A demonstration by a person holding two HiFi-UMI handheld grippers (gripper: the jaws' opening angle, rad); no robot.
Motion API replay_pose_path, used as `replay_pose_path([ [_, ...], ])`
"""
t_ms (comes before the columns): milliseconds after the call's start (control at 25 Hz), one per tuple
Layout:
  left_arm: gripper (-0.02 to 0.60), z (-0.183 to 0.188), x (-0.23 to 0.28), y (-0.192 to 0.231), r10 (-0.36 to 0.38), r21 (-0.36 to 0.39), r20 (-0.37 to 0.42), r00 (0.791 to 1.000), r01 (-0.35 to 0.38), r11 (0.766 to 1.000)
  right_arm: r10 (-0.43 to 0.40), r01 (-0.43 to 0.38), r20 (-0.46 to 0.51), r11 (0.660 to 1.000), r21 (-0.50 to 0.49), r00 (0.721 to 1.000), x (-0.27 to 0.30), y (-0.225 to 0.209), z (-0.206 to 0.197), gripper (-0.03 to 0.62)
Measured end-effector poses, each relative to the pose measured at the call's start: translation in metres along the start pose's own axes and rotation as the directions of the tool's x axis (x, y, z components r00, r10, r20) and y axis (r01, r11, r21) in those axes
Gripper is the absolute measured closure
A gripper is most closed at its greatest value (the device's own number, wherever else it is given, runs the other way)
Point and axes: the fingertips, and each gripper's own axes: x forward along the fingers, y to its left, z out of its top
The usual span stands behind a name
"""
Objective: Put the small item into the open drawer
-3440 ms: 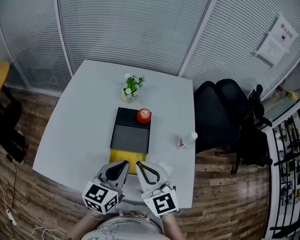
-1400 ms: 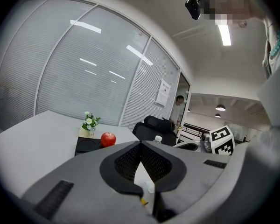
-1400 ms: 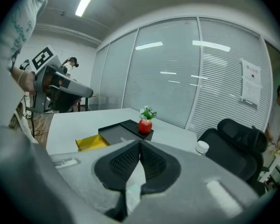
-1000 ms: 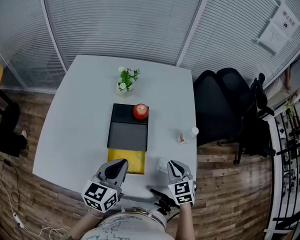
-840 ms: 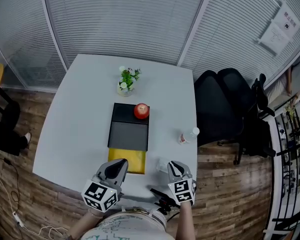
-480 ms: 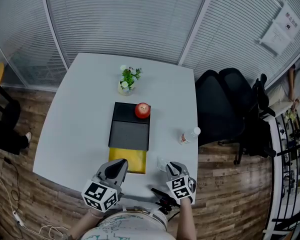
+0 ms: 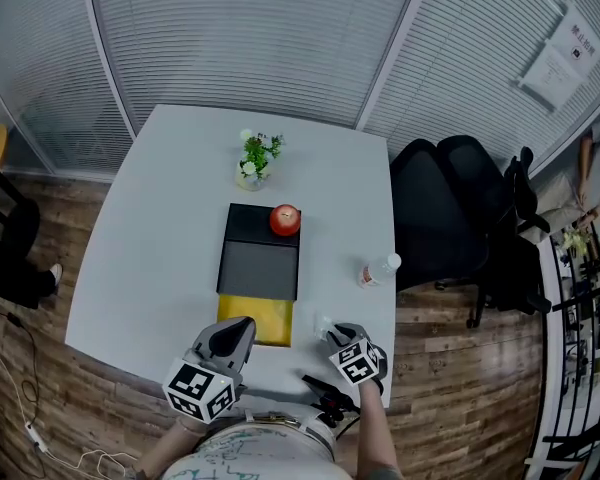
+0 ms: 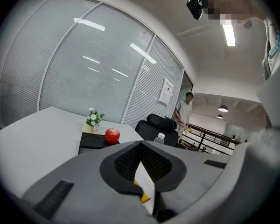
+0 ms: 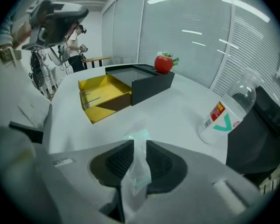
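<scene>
The right tool (image 9: 139, 142), jaws just now opening, straddles the clear packet (image 9: 136, 171) on the tabletop (image 9: 177, 111): centre it, pinch firmly, then lift toward the yellow drawer (image 9: 102, 99) at ten o'clock.

Office: glass partitions (image 7: 240, 38), swivel chair (image 7: 450, 218)

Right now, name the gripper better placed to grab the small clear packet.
Right gripper: its jaws have just been opening and straddle the packet; the left gripper sits by the yellow drawer, away from it.

Apple (image 7: 285, 219) on box (image 7: 260, 258); drawer (image 7: 256, 320) before it; bottle (image 7: 377, 270) right; plant (image 7: 256, 160) behind.
</scene>
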Motion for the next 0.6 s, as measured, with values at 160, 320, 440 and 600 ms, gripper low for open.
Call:
replay_pose_path([
  [160, 0.584, -0.001, 0.001, 0.002, 0.000, -0.004, -0.003, 1.000, 0.000, 1.000, 0.017, -0.016, -0.037, 1.000, 0.004, 0.999, 0.011, -0.001, -0.008, 0.513],
  [320, 0.584, -0.001, 0.000, 0.001, -0.001, -0.004, -0.002, 1.000, 0.001, 1.000, 0.021, -0.020, -0.024, 0.999, 0.035, 0.999, 0.015, -0.002, -0.009, 0.520],
  [440, 0.584, -0.002, -0.002, -0.001, -0.004, -0.003, 0.000, 1.000, 0.004, 1.000, 0.025, -0.024, -0.029, 0.999, 0.044, 0.999, 0.013, 0.001, -0.011, 0.537],
  [600, 0.584, -0.003, -0.001, -0.001, -0.007, -0.003, -0.002, 1.000, 0.007, 1.000, 0.021, -0.020, -0.035, 0.999, 0.028, 0.999, 0.014, 0.002, -0.010, 0.580],
])
